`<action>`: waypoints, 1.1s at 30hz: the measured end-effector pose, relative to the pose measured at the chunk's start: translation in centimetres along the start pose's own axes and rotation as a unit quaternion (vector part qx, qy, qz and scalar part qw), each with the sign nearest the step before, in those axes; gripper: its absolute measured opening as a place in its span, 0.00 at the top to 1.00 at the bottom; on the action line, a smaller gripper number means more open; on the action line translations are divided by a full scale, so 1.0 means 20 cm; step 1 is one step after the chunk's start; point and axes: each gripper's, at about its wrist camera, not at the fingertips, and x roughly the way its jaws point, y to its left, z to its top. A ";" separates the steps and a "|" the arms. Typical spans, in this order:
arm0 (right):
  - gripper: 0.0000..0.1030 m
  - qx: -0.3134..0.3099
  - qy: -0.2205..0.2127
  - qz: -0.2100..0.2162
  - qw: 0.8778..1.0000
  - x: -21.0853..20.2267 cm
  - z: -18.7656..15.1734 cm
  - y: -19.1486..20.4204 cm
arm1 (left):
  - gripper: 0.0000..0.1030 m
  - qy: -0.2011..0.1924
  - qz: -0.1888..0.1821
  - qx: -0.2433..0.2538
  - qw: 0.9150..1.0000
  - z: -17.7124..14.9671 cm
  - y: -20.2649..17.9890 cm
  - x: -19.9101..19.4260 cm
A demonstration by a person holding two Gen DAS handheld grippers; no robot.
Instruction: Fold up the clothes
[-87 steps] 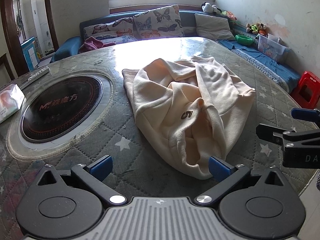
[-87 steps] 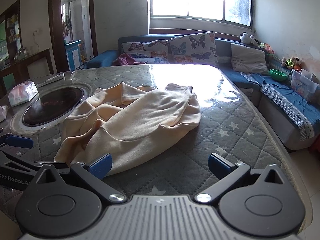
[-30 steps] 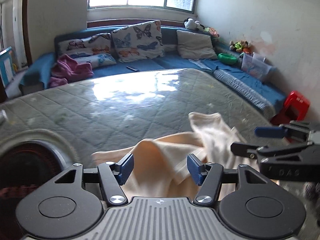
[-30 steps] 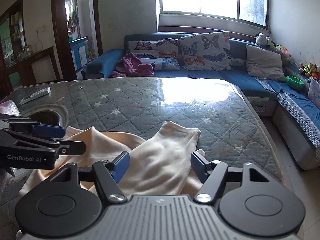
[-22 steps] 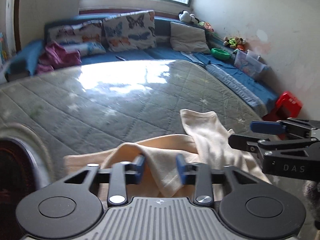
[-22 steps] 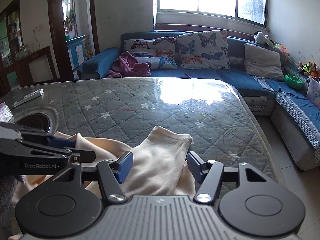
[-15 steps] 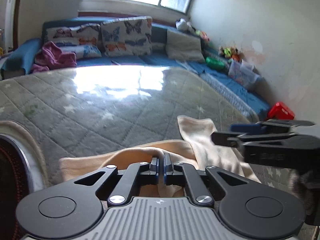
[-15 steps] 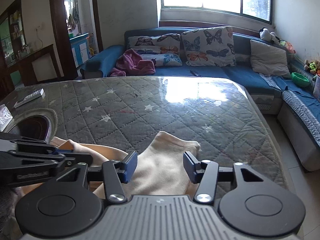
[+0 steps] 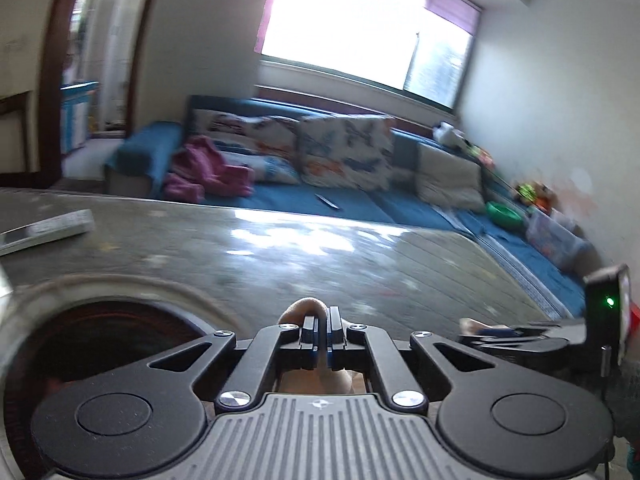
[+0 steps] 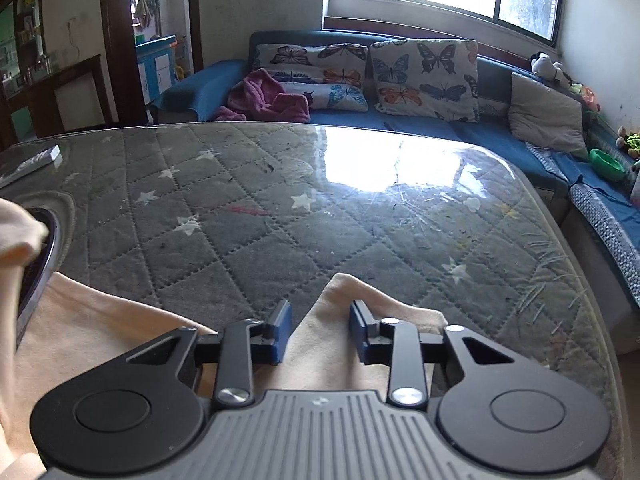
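cream garment pinched at one end, straddled at the other

the left gripper [image 9: 321,330] has its blue-padded jaws pressed together on a fold of the cream fleece garment [image 10: 120,328], a small hump of cloth poking up between the tips; the left view is blurred; the right gripper [image 10: 320,334] has its jaws parted, one either side of a raised corner of the same garment, pads not touching it; the garment lies on the grey quilted star-patterned table cover [image 10: 320,216], at the edge nearest the grippers; part of it overlaps the round dark inset hob [image 9: 100,344] at the left of the cover; beyond the cover's far edge stands a blue sofa [image 10: 440,128].
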 end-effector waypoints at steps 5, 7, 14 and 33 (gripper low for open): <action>0.96 -0.023 -0.007 -0.022 0.999 -0.05 -0.01 -0.02 | 0.96 -0.015 0.046 -0.023 0.999 -0.02 0.16 -0.14; 0.96 -0.021 -0.020 -0.027 0.999 -0.10 -0.02 -0.05 | 0.96 -0.017 0.064 -0.032 0.997 -0.04 0.21 -0.19; 0.97 -0.004 -0.077 -0.061 0.995 -0.46 -0.09 -0.18 | 0.96 -0.009 0.108 -0.047 0.993 -0.12 0.34 -0.34; 0.97 0.080 -0.127 -0.174 0.973 -1.27 -0.70 -0.47 | 0.96 0.006 0.158 -0.024 0.987 -0.27 0.43 -0.68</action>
